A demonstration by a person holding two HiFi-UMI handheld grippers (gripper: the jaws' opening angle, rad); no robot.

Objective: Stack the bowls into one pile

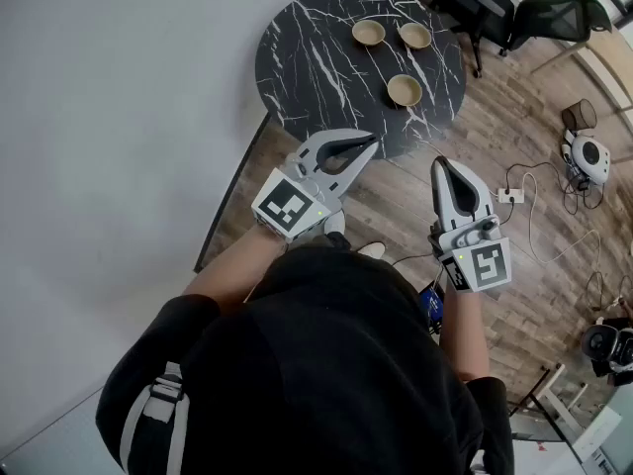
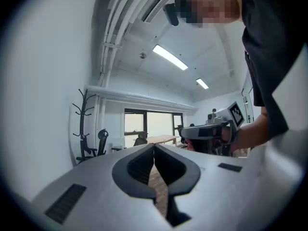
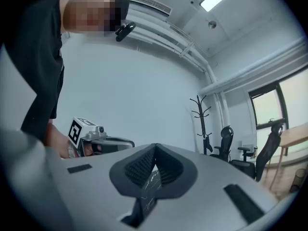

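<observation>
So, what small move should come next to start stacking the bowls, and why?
Probably step closer to the table and open one hand-held gripper. The three bowls lie apart on it, none stacked yet, while the left hand-held gripper and the right hand-held gripper are both shut, empty, and well short of the bowls.

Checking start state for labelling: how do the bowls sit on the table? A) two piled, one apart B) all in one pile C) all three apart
C: the far-left bowl, the far-right bowl and the near bowl each sit alone on the table.
</observation>
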